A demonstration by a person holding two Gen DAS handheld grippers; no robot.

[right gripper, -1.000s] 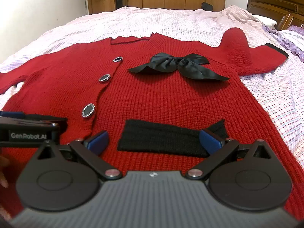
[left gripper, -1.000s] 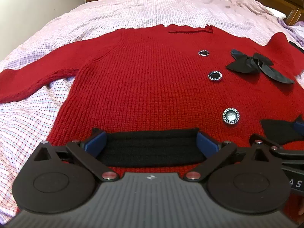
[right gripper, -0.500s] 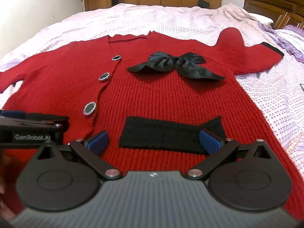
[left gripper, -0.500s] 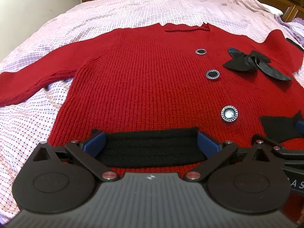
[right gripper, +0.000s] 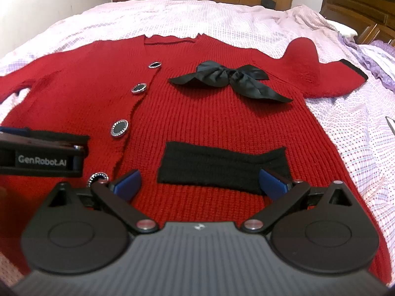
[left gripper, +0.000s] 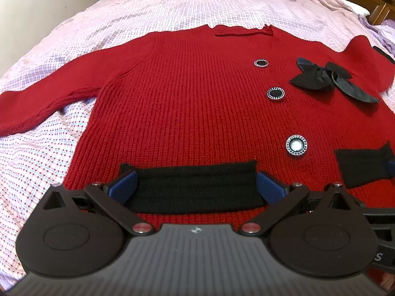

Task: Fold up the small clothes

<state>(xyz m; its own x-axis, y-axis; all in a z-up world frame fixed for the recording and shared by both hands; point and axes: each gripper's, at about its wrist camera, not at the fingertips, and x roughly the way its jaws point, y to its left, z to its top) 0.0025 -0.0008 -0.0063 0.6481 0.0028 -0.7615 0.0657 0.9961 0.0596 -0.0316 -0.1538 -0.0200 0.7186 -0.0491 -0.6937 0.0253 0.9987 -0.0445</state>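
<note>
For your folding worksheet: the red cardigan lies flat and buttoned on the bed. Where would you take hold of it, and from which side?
Grip the red cardigan at its near hem, below each black pocket band, coming in low from the hem side. It lies flat, front up, so only edges can be pinched. The left hand-held gripper and right hand-held gripper are open there, one per band.

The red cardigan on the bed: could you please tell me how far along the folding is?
Done: the cardigan is spread flat on the bedsheet, buttoned, bow facing up. In hand: the left tool and right tool, both open, hover over the black pockets near the hem, gripping nothing. Left: every fold; both sleeves lie out to the sides.
</note>
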